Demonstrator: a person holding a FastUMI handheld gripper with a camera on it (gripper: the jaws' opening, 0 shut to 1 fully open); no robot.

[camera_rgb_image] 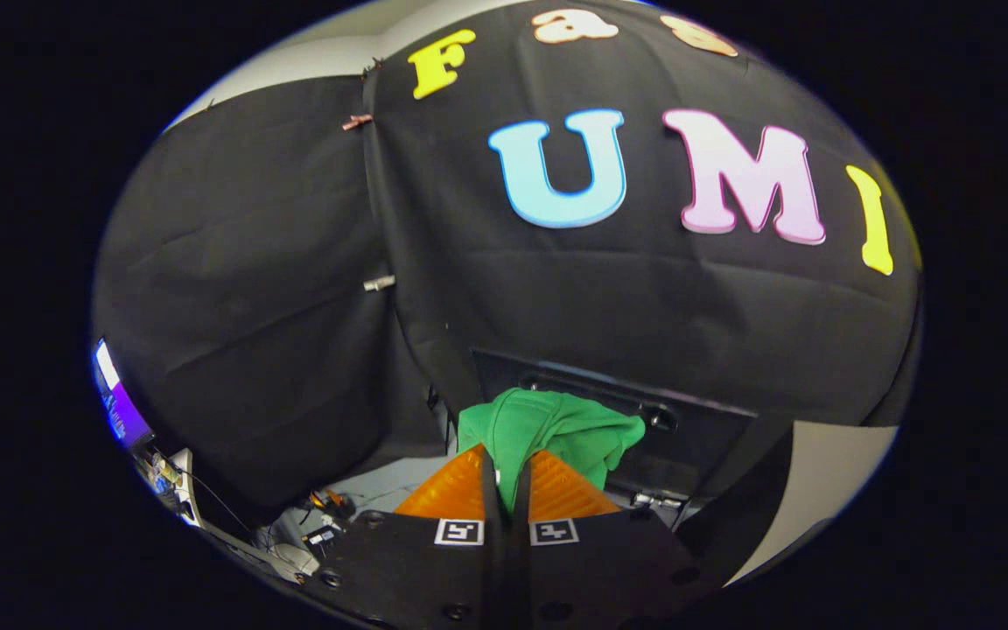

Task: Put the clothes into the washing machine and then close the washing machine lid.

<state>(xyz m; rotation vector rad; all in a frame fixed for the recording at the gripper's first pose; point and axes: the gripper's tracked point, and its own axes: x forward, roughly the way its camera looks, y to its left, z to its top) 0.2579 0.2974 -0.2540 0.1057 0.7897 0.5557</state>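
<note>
One dark open washing machine lid point(696, 429) stands at twelve o'clock beyond my fingers. One crumpled green cloth garment point(548, 429) bunches in front of it, hiding its lower left part. My claw point(504, 477), two orange ribbed fingers point(447, 490), is pinched closed on that garment. One lit screen point(119, 402) sits at nine o'clock.

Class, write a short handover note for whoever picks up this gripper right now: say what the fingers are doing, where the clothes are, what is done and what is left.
Gripper: orange fingers shut on the green garment, which bunches up between and just beyond them.
Dark panel just beyond the garment, perhaps the washing machine or its lid; I cannot tell which.
Done: garment picked up.
Left: put it in the machine, let go, close the lid.
</note>
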